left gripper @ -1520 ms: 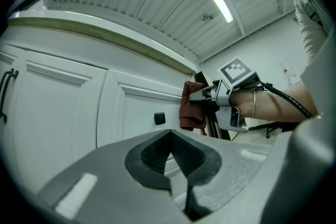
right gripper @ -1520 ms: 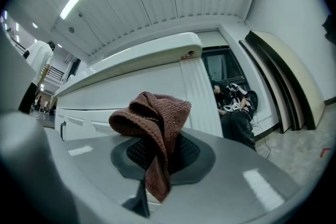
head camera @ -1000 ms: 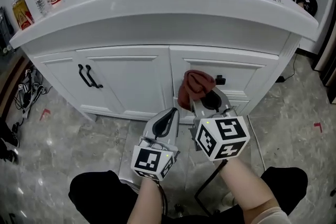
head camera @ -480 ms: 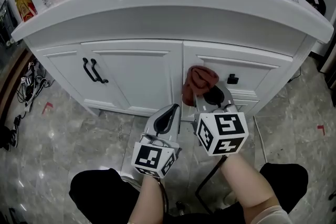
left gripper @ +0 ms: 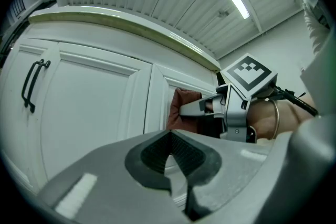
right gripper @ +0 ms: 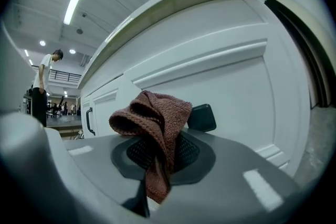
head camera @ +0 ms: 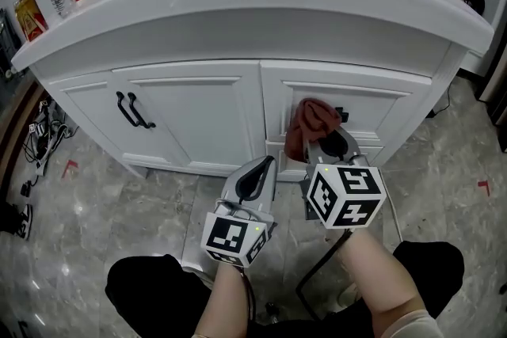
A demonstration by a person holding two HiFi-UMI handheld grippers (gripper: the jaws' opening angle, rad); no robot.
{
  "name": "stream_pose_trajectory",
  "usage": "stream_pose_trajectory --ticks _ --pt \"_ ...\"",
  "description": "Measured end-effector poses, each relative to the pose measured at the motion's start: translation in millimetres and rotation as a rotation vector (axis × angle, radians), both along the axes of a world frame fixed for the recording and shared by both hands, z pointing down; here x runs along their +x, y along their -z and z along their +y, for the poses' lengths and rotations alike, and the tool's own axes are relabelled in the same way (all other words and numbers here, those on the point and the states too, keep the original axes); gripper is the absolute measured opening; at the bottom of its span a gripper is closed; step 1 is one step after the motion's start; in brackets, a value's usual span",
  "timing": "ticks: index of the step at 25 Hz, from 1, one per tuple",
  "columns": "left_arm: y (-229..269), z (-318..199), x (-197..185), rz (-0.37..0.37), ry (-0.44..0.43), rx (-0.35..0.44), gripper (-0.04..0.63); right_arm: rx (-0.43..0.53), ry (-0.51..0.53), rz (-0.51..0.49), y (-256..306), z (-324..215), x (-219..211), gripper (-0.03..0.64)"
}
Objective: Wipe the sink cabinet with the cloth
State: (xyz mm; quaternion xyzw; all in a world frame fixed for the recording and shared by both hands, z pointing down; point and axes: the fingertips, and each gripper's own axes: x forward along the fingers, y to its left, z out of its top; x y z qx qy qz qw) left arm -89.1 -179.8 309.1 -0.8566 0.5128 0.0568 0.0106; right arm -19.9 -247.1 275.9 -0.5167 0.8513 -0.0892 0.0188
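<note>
Two black door handles [head camera: 131,110] sit on the left door of the sink cabinet [head camera: 198,115]. The left tool [head camera: 255,176] hangs before the cabinet's middle, jaws together on nothing. The right tool [head camera: 331,145] is clamped on the reddish-brown cloth [head camera: 314,123], held up at the right drawer front, just beside its black knob [right gripper: 202,117].

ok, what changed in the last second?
The right gripper, shut on the red-brown cloth, slid slightly rightward across the sink cabinet front, so the cloth now sits close beside the black knob. The grip on the cloth is unchanged. The left gripper stayed shut and empty, low in front.
</note>
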Motion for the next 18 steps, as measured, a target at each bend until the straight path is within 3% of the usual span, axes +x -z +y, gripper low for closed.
stream_pose_trajectory --ticks 4,12,18 --pt "1 -1 7 -0.003 -0.012 0.003 0.0 -0.023 -0.009 -0.032 2 7 12 0.081" --pt "-5 0 30 -0.025 -0.064 -0.016 0.0 0.075 -0.072 0.039 19 20 48 0.086" --pt "-9 -3 35 -0.039 -0.07 -0.028 0.0 0.099 -0.113 0.019 20 19 70 0.089"
